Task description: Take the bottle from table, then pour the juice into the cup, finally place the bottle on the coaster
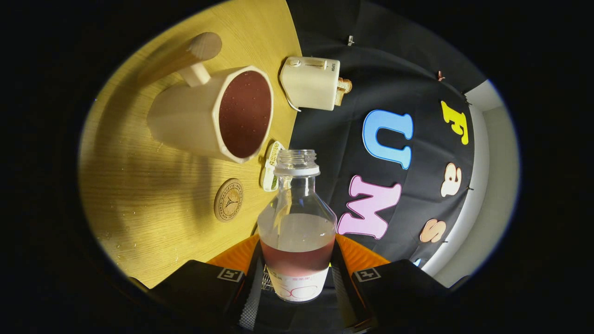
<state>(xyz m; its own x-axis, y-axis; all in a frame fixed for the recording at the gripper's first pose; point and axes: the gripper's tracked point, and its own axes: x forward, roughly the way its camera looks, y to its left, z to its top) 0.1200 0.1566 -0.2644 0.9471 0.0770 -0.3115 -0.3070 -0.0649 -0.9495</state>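
Observation:
My gripper (297, 278) is shut on a clear glass bottle (297, 222), both fingers pressing on its lower body at the white label. The bottle has no cap and holds a little red juice low down. The whole view is rolled, so the wooden table (153, 222) stands tilted to one side. Beyond the bottle's mouth stands a cream faceted cup (213, 113) with a wooden-knobbed handle, and red juice fills its inside. A round cork coaster (228, 200) lies on the table between the cup and my fingers, beside the bottle.
A cream toaster (311, 82) with a slice of bread in it stands at the table's edge beyond the cup. A small white and green packet (272, 166) lies between the cup and the bottle's neck. The black cloth wall runs behind.

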